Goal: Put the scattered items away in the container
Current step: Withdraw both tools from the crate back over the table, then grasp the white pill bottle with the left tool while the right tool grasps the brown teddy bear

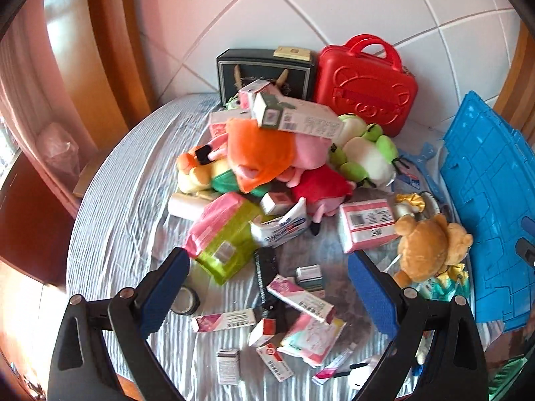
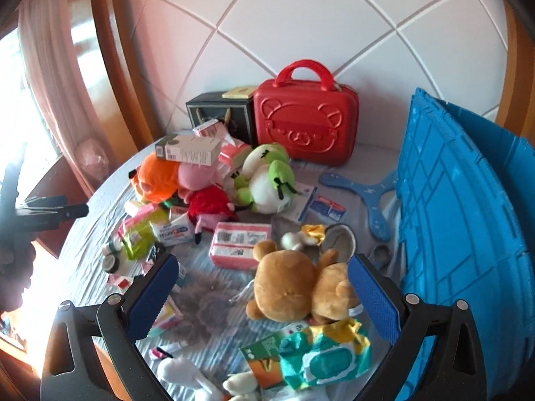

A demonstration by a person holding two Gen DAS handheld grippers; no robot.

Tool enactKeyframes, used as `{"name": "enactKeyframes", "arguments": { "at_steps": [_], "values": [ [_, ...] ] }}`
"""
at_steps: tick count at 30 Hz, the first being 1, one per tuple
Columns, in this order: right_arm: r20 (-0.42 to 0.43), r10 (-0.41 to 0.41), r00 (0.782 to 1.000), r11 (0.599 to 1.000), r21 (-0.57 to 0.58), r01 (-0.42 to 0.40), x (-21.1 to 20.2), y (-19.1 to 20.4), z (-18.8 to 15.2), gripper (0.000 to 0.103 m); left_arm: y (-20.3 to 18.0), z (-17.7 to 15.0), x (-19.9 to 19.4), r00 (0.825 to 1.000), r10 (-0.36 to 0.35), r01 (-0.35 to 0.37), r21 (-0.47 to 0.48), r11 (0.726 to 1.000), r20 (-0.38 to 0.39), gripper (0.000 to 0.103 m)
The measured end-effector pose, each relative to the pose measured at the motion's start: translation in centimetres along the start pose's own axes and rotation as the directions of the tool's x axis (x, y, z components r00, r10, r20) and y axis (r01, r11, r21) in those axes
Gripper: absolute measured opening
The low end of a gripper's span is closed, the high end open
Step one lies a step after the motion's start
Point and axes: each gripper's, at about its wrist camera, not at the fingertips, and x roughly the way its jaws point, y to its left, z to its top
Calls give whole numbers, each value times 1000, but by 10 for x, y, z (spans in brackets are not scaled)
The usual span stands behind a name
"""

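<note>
A blue plastic crate (image 1: 488,207) stands at the right of the bed; it also shows in the right wrist view (image 2: 461,220). Scattered items cover the sheet: a brown teddy bear (image 2: 294,284), also in the left wrist view (image 1: 431,247), a pile of plush toys (image 1: 267,157), a pink-and-green pack (image 1: 227,234), several small boxes (image 1: 301,295) and a wet-wipes pack (image 2: 324,357). My left gripper (image 1: 269,287) is open and empty above the small boxes. My right gripper (image 2: 260,290) is open and empty, with the teddy bear between its fingers (image 2: 371,287).
A red bear-embossed case (image 1: 364,90) and a dark box (image 1: 264,73) stand against the tiled wall. A blue boomerang toy (image 2: 364,190) lies near the crate. A tape roll (image 1: 185,300) lies by my left finger. Wooden frame and curtain lie left of the bed.
</note>
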Motion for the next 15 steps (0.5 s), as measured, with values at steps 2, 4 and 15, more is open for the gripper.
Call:
{"name": "enactKeyframes", "arguments": {
  "at_steps": [2,4,15],
  "values": [
    [-33,-1,999,1000,-12,1,22,7,-6,103,22,-8,12,999,25,-25,-22,999,-23,97],
    [-76,-11,997,1000,-25,9,47,12,-13,103,43,-15,26,998,48,-50,-40,998,-48,97],
    [-259,-185,948,977,-152,149,170,16,-44,103,121,-54,120,974,146,-161,-78,984,-173,97]
  ]
}}
